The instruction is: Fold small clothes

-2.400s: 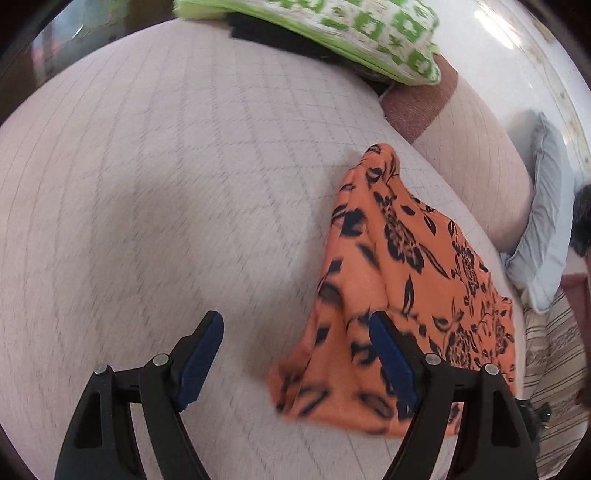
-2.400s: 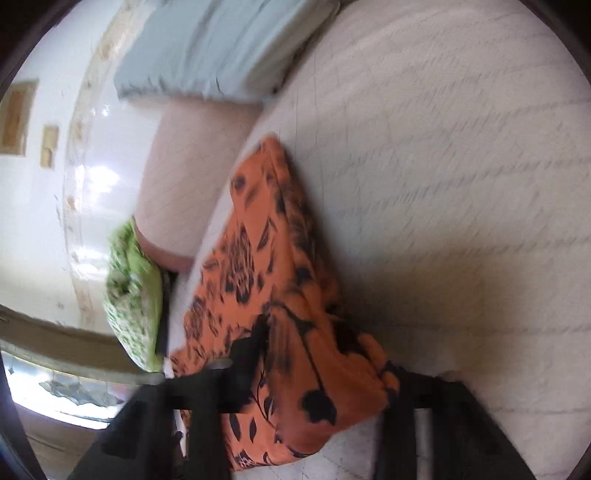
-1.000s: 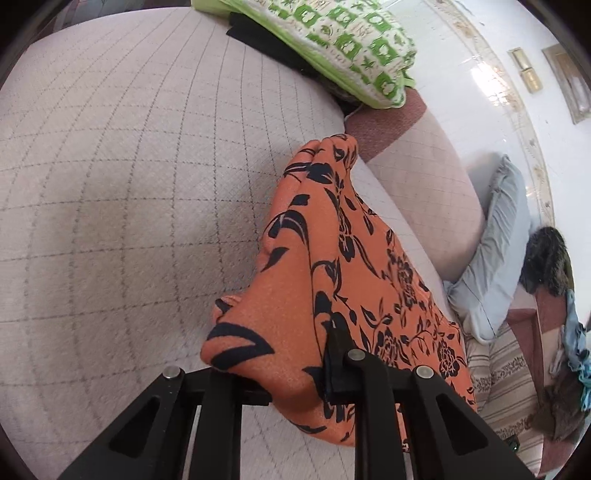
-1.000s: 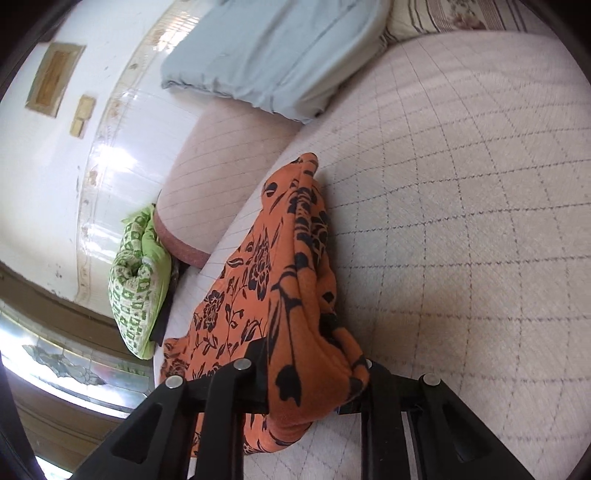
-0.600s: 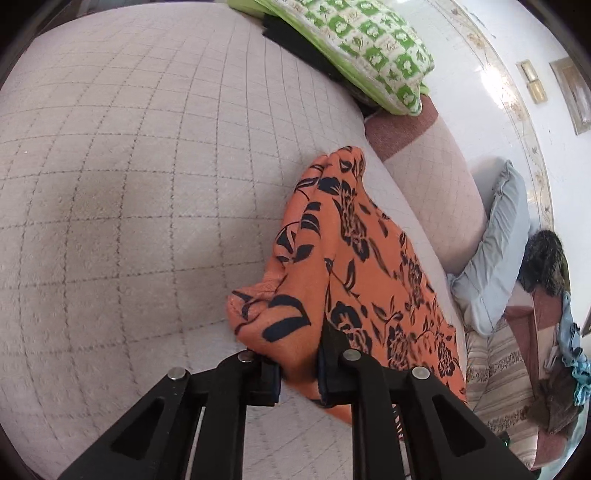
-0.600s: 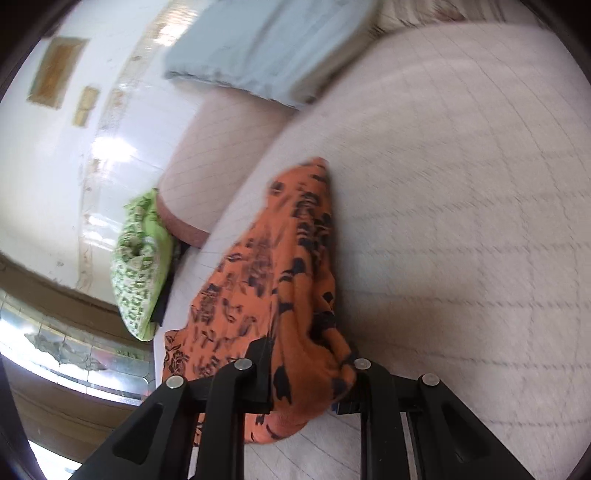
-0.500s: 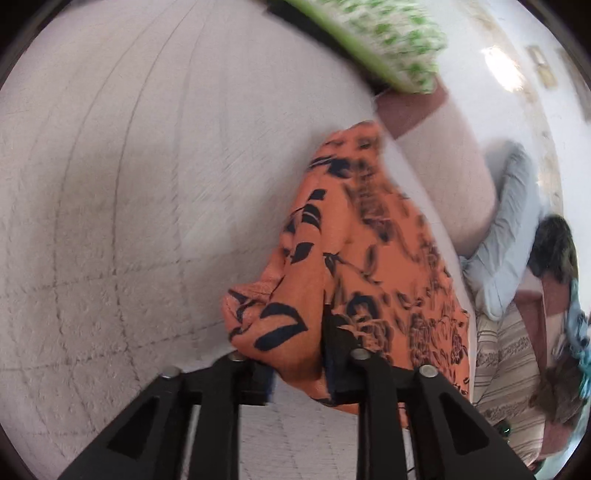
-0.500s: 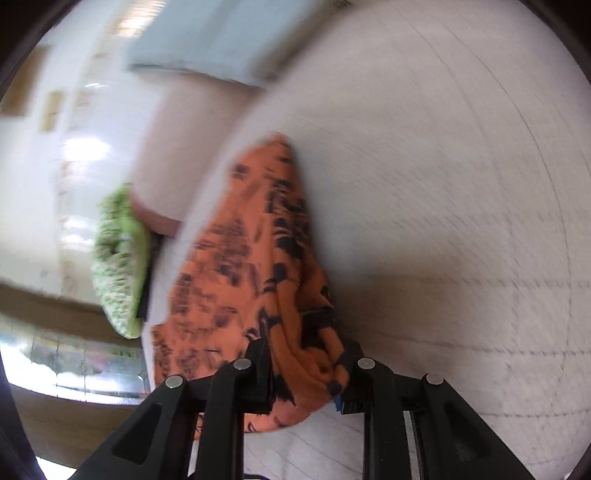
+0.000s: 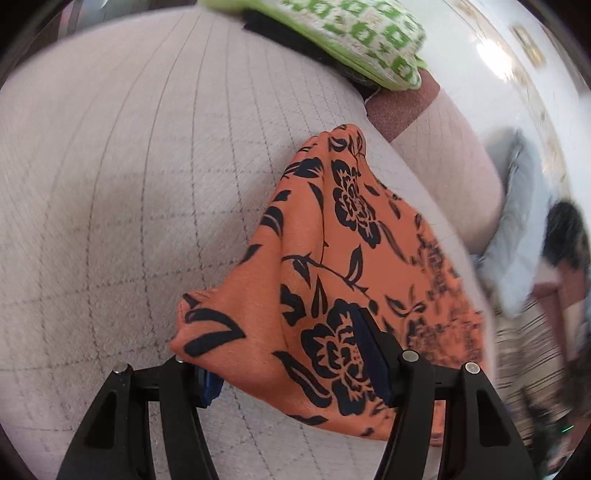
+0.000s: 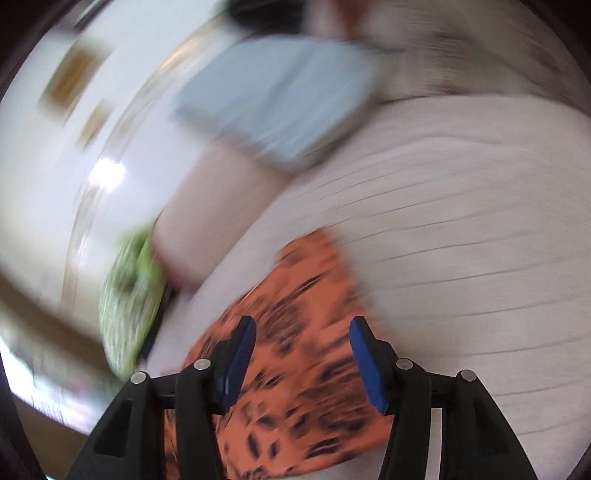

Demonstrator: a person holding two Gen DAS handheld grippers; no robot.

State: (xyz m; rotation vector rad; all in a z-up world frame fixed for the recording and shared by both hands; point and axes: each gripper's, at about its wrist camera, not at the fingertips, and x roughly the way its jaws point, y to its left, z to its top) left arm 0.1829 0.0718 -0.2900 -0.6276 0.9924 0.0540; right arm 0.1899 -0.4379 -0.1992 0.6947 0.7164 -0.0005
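Observation:
An orange garment with black flowers (image 9: pixel 332 266) lies bunched on the beige quilted cushion (image 9: pixel 129 184). My left gripper (image 9: pixel 291 365) is open, its blue pads wide apart, with a fold of the garment lying loosely between them. In the right wrist view, which is blurred by motion, the garment (image 10: pixel 295 332) lies below my right gripper (image 10: pixel 301 354), which is open and holds nothing.
A green and white patterned pillow (image 9: pixel 354 33) lies at the cushion's far edge, also in the right wrist view (image 10: pixel 129 291). A grey-blue pillow (image 10: pixel 273 99) and a pink bolster (image 9: pixel 454 155) lie beyond the garment. Striped fabric (image 9: pixel 524 332) is at the right.
Both grippers were shut on the garment half a second ago and have opened and let it go. The right gripper is moving fast, up and back from the cloth.

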